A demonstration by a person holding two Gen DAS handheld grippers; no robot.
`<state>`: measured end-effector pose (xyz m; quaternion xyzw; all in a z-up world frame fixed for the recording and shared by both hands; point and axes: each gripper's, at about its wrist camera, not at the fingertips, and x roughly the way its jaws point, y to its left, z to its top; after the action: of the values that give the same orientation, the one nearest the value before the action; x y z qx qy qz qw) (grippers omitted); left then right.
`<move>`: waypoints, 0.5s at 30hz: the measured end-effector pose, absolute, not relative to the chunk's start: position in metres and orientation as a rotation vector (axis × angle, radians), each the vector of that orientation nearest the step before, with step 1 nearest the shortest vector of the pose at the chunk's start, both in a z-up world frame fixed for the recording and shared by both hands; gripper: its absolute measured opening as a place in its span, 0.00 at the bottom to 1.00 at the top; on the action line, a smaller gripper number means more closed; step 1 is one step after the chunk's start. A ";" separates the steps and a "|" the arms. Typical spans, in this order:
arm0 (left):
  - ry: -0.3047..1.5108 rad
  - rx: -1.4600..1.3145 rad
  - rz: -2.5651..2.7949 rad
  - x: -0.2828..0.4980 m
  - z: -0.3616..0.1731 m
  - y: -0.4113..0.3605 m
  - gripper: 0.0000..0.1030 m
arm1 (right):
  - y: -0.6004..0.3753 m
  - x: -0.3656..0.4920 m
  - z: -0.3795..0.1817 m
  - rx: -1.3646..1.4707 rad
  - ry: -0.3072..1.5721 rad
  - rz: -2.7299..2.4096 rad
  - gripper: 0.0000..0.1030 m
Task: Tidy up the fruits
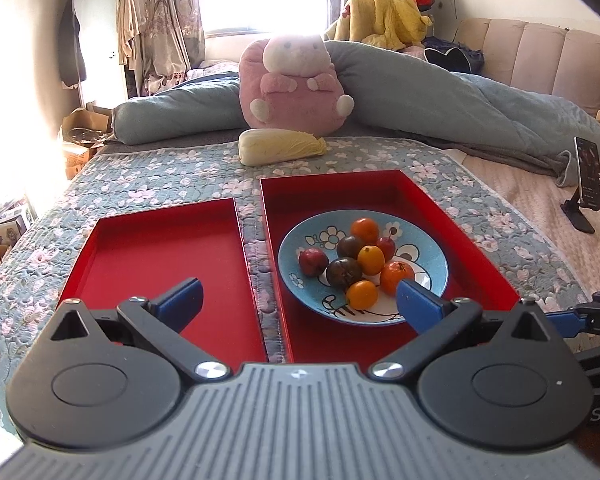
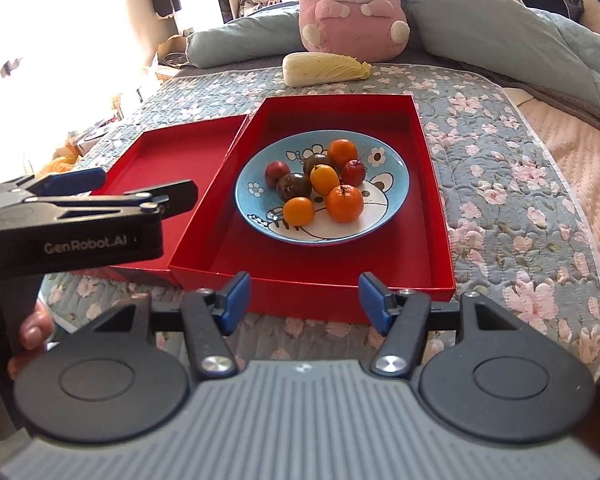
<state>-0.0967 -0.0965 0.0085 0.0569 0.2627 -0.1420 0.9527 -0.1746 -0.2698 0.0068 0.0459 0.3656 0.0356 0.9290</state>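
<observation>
Both tongs, left (image 1: 298, 300) and right (image 2: 304, 298), gape empty; 8 fruits (image 2: 320, 184) on 1 plate (image 2: 392, 200), 2 red trays (image 2: 432, 240).

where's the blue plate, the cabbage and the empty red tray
blue plate (image 2: 394, 168), right wrist view, on its bare right rim
cabbage (image 2: 324, 69), right wrist view, on its middle
empty red tray (image 1: 148, 256), left wrist view, on its bare floor

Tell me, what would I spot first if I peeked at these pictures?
Probably the blue flowered plate piled with little orange, red and dark fruits, sitting inside the bigger red tray. Beside it lies a second red tray with nothing in it. Behind them a pink plush toy sits by a pale cabbage.
</observation>
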 end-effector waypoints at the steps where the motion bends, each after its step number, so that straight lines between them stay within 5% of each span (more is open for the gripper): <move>1: 0.531 0.121 -0.293 -0.098 0.009 -0.097 1.00 | -0.268 -0.175 0.007 0.089 0.751 0.076 0.61; 15: 0.491 0.130 -0.334 -0.107 0.007 -0.102 1.00 | -0.266 -0.176 0.007 0.077 0.755 0.082 0.61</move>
<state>-0.1066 -0.1025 0.0074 0.0642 0.2419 -0.1645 0.9541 -0.1762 -0.2655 0.0065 0.0373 0.3684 0.0400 0.9280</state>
